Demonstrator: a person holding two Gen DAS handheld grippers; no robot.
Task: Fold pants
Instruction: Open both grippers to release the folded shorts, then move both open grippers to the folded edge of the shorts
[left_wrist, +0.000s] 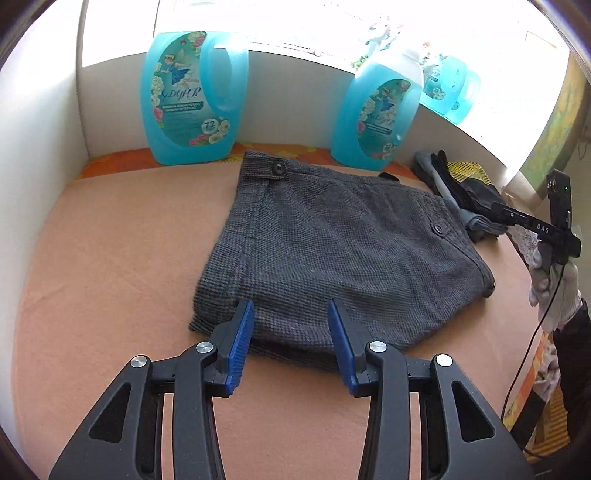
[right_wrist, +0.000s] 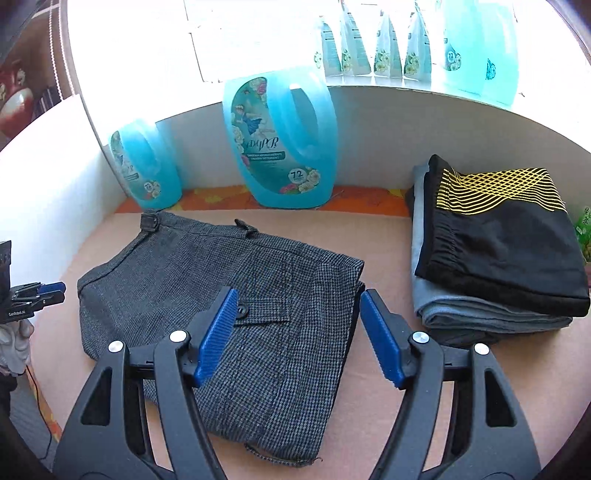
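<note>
At mid-table, the grey checked pants (right_wrist: 221, 295) are seen folded into a compact bundle, while both the left gripper (left_wrist: 290, 325) and right gripper (right_wrist: 295, 317) are held above, fingers spread, nothing pinched, apparently released for stacking beside folded garments (right_wrist: 498, 266).

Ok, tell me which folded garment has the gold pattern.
The black garment on top of the pile at right: wavy gold lines cross near its waistband. The grey checked pants under the open right claw are plain.
</note>
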